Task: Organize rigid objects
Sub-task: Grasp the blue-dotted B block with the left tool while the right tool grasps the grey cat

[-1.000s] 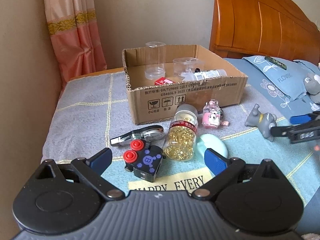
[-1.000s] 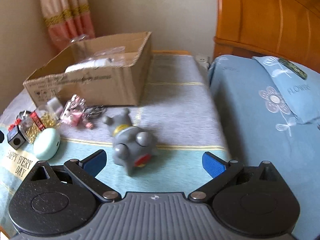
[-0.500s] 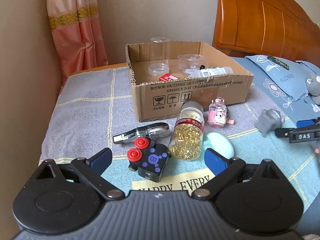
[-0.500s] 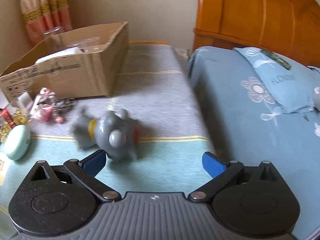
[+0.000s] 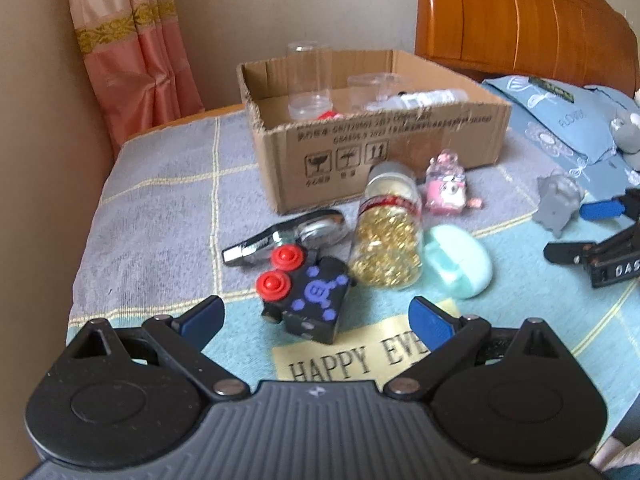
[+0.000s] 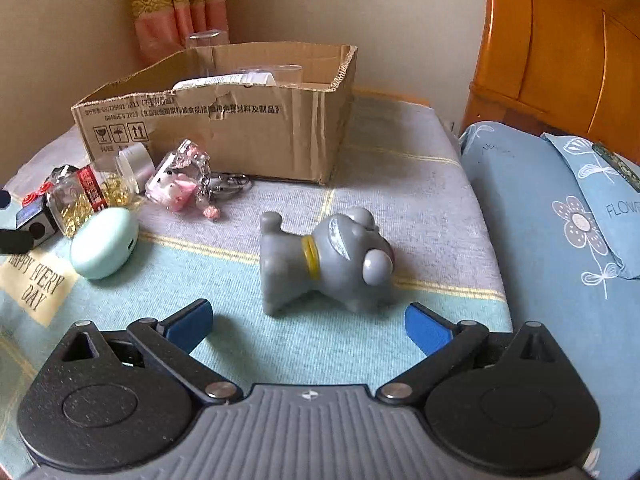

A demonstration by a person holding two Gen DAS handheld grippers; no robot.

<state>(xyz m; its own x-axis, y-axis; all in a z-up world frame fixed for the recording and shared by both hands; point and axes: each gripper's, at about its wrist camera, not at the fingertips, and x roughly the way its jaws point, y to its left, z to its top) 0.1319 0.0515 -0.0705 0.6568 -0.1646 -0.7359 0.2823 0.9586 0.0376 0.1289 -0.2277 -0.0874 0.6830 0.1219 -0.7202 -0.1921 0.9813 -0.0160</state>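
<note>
A cardboard box (image 5: 372, 136) stands at the back of the cloth-covered table with clear cups and a white bottle inside; it also shows in the right wrist view (image 6: 248, 120). My left gripper (image 5: 316, 318) is open, just short of a black cube with red buttons (image 5: 306, 290). Beyond the cube lie a jar of gold capsules (image 5: 388, 240), a mint case (image 5: 460, 262), a silver tool (image 5: 284, 234) and a pink keychain (image 5: 444, 188). My right gripper (image 6: 308, 326) is open, just short of a grey toy dog (image 6: 328, 260) lying on its side.
A wooden headboard (image 6: 560, 48) and blue bedding with a pillow (image 6: 560, 216) lie right of the table. A wall and pink curtain (image 5: 132, 52) border the left and back. The right gripper shows at the right edge of the left wrist view (image 5: 600, 236).
The grey dog has rolled from standing onto its side, head now pointing right. My right gripper has shifted around it. My left gripper has come closer to the black cube.
</note>
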